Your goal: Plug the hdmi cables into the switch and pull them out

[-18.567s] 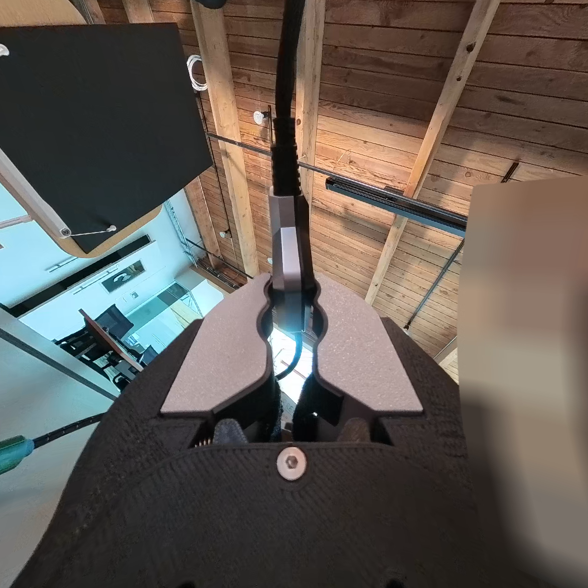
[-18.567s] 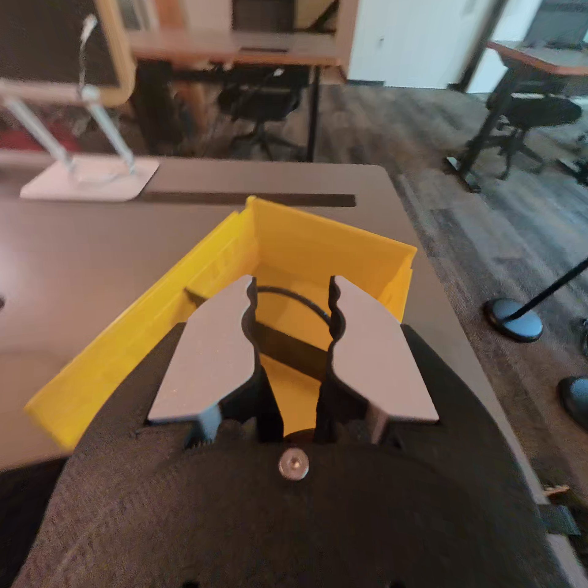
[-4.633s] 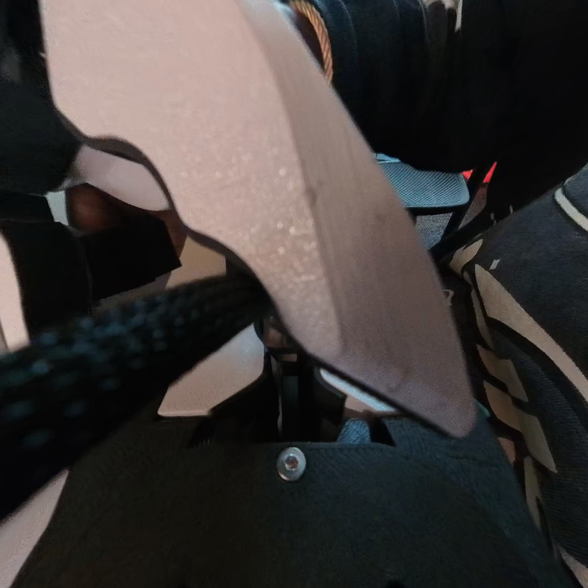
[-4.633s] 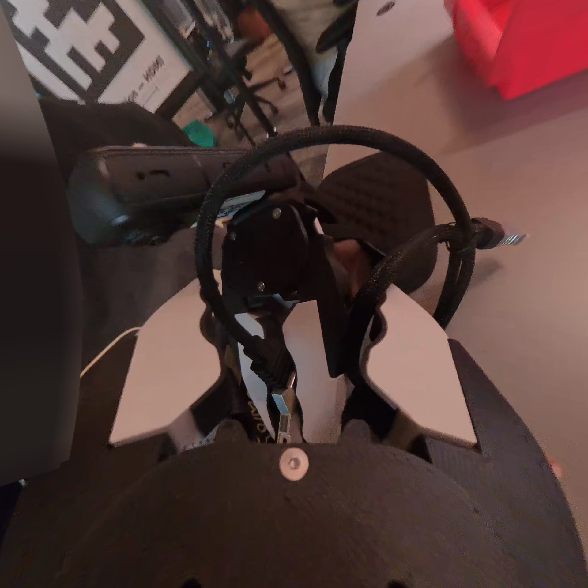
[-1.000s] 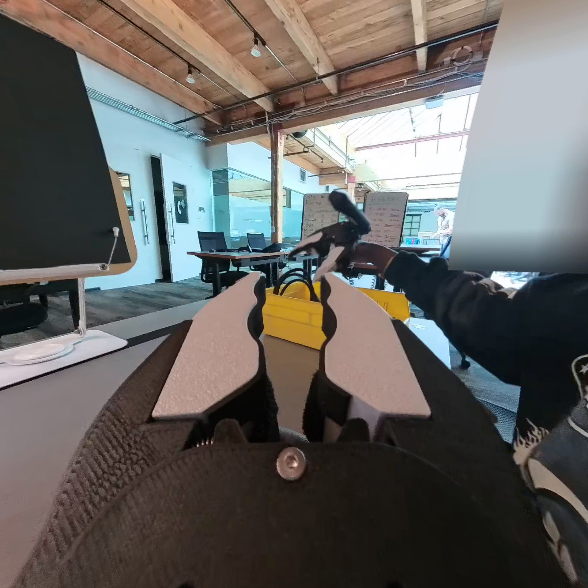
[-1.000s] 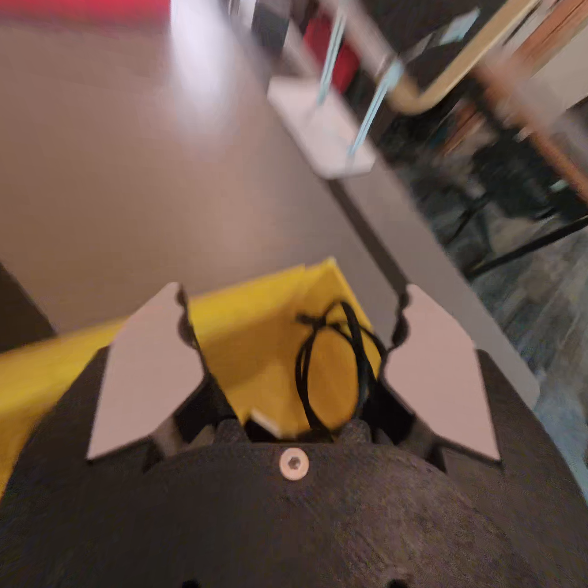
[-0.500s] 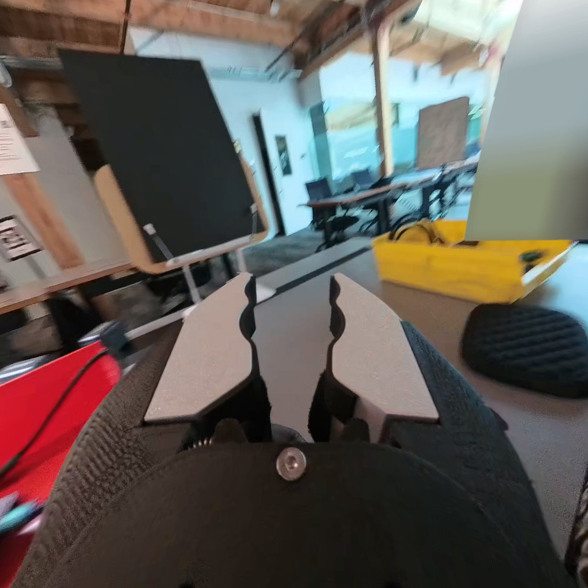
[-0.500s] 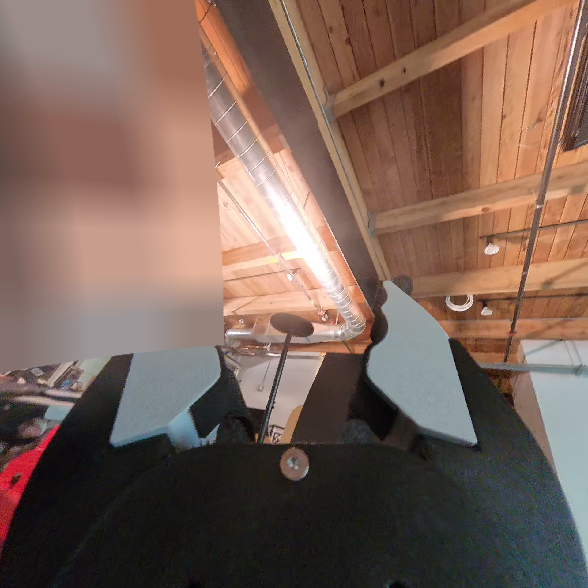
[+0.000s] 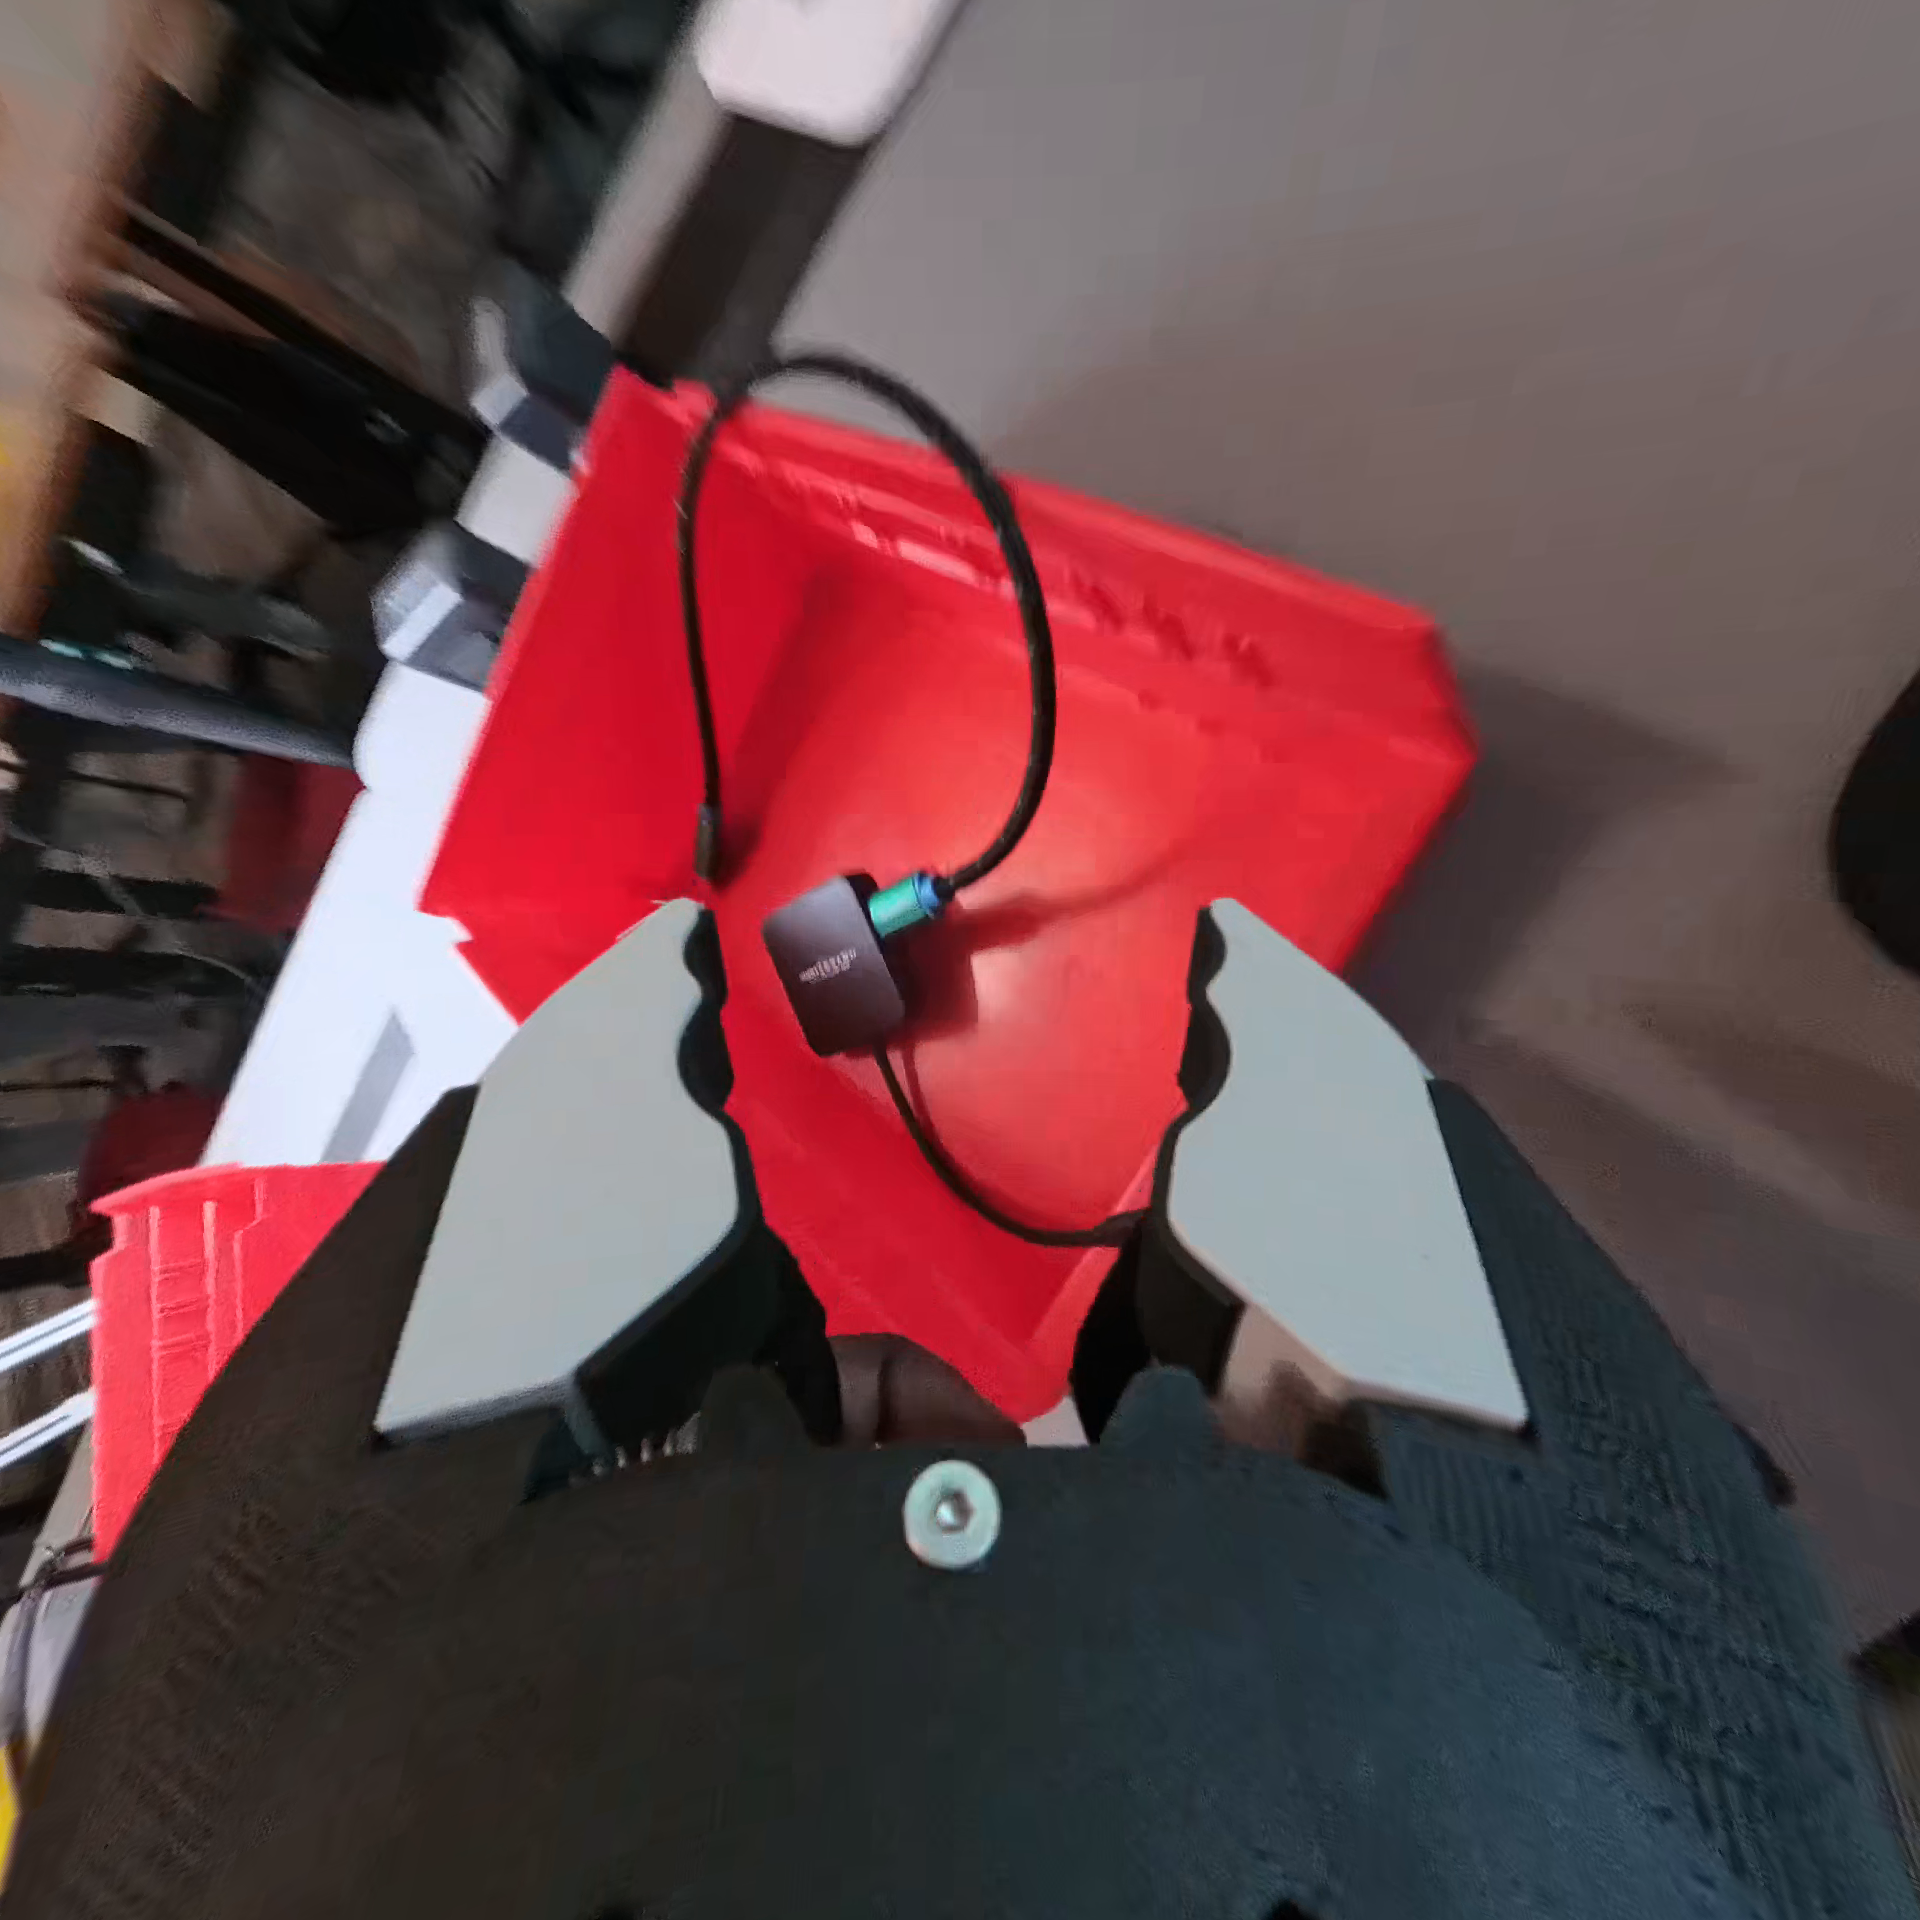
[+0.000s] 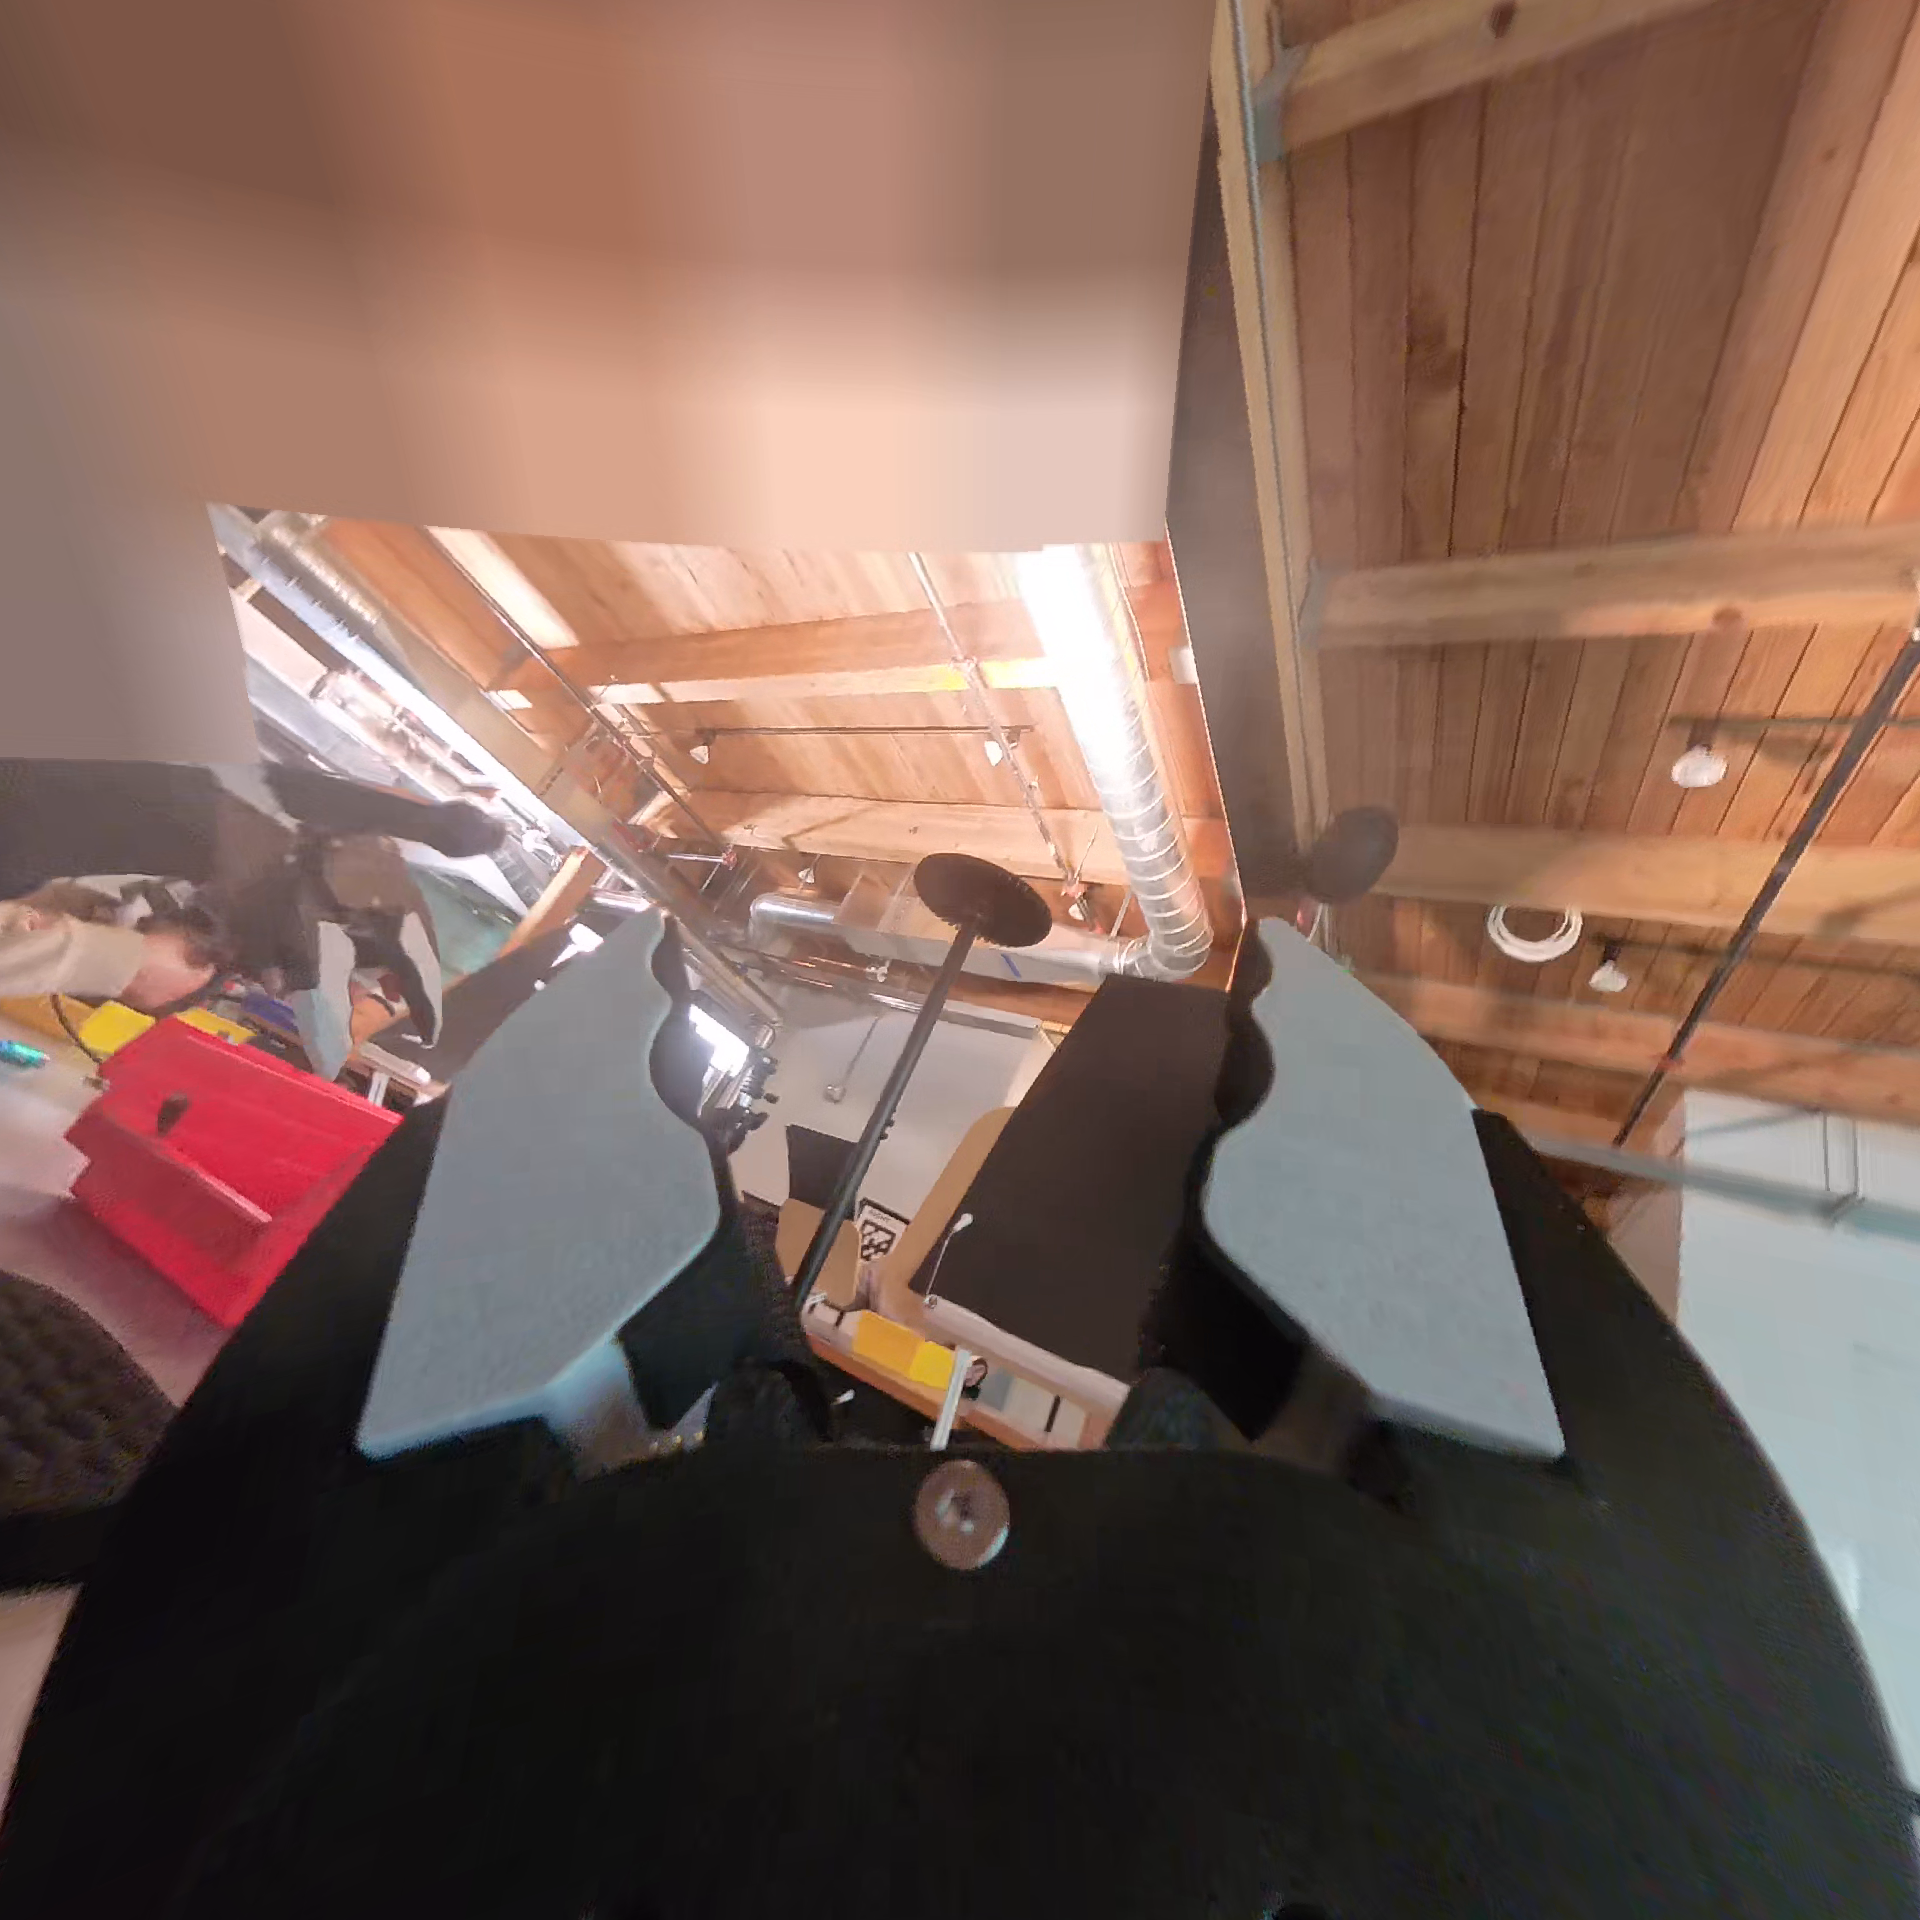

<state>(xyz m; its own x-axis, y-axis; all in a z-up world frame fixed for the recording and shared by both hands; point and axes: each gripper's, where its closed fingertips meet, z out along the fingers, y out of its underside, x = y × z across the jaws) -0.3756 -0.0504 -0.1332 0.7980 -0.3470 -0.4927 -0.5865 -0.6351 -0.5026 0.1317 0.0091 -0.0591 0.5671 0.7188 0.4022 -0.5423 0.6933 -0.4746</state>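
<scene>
In the left wrist view a small black switch box (image 9: 834, 979) with a green connector (image 9: 906, 902) and thin black braided cables (image 9: 1013, 582) lies inside a red bin (image 9: 1226, 727). My left gripper (image 9: 951, 925) is open and empty, just above the bin with the switch between its fingertips' line of sight. My right gripper (image 10: 956, 940) is open and empty, tilted up toward the wooden ceiling. The right wrist view also shows the left gripper (image 10: 364, 977) far off over the red bin (image 10: 208, 1143).
The bin stands on a grey table (image 9: 1455, 312). A second red bin (image 9: 166, 1320) is at the lower left. A black textured pad (image 10: 52, 1382) lies on the table. A black board on a stand (image 10: 1081, 1174) and a pole (image 10: 914, 1060) rise ahead of the right gripper.
My left gripper has swung down and left from the room view to over the red bin, and its jaws have opened wider. My right gripper stays pointed at the ceiling, open.
</scene>
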